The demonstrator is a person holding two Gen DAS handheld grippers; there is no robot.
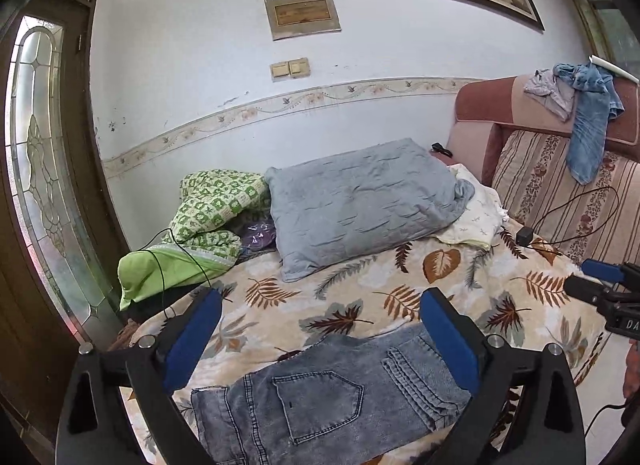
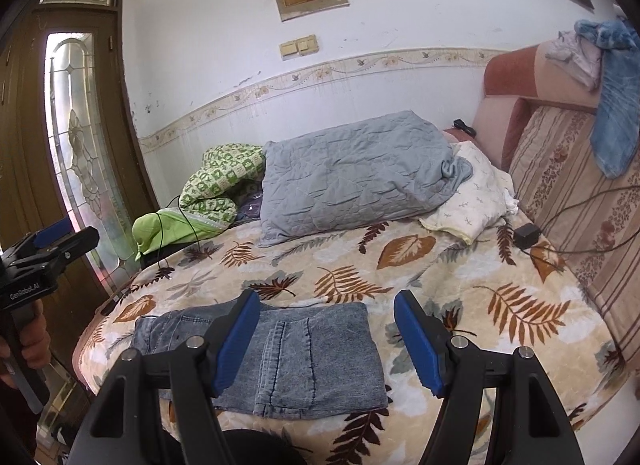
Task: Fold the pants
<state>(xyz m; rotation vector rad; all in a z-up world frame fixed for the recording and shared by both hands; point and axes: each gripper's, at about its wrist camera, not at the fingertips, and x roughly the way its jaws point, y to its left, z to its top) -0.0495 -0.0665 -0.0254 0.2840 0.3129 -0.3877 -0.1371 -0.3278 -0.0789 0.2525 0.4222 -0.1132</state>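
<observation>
Grey-blue denim pants point(image 1: 332, 389) lie folded into a compact rectangle on the leaf-print bed cover near the bed's front edge, back pocket up; they also show in the right wrist view point(image 2: 304, 353). My left gripper point(image 1: 320, 329) is open and empty, held above the pants. My right gripper point(image 2: 326, 329) is open and empty, above the pants' right half. The right gripper shows at the right edge of the left wrist view point(image 1: 600, 281); the left gripper shows at the left edge of the right wrist view point(image 2: 52, 241).
A grey pillow point(image 1: 360, 201) and a white pillow point(image 2: 468, 193) lie at the back of the bed, with a green quilt point(image 1: 208, 217) to the left. A black charger point(image 2: 526, 235) with cable lies right. Clothes point(image 1: 588, 117) hang on the headboard point(image 1: 488, 105). A door point(image 2: 76, 125) stands left.
</observation>
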